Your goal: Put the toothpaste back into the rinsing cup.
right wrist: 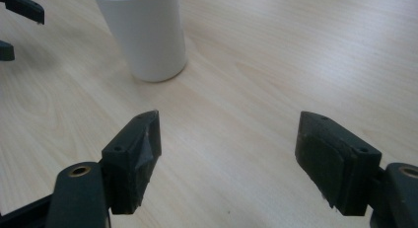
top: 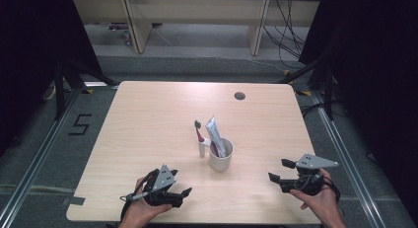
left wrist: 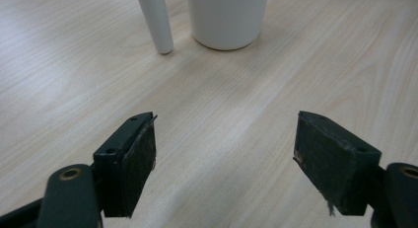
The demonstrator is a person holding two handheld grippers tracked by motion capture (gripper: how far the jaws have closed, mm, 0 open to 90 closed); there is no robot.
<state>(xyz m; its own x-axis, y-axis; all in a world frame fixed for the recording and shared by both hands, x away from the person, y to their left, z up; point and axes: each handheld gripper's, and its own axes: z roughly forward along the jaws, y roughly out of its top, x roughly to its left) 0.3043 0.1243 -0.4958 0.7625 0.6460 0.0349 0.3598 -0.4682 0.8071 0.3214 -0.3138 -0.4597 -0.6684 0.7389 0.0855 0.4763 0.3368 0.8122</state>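
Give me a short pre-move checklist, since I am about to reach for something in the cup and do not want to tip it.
1. Left gripper open and holding nothing: ok, its jaws stand wide apart over bare wood.
2. Right gripper open and holding nothing: ok, same wide gap.
3. White cup upright on the table: ok.
4. Toothpaste tube inside the cup: ok, it sticks out above the rim, leaning.
5. Toothbrush inside the cup: not ok, it stands beside the cup with its white handle end on the wood; what props it up, cannot tell.
6. Path from each gripper to the cup free: ok, bare wood between.
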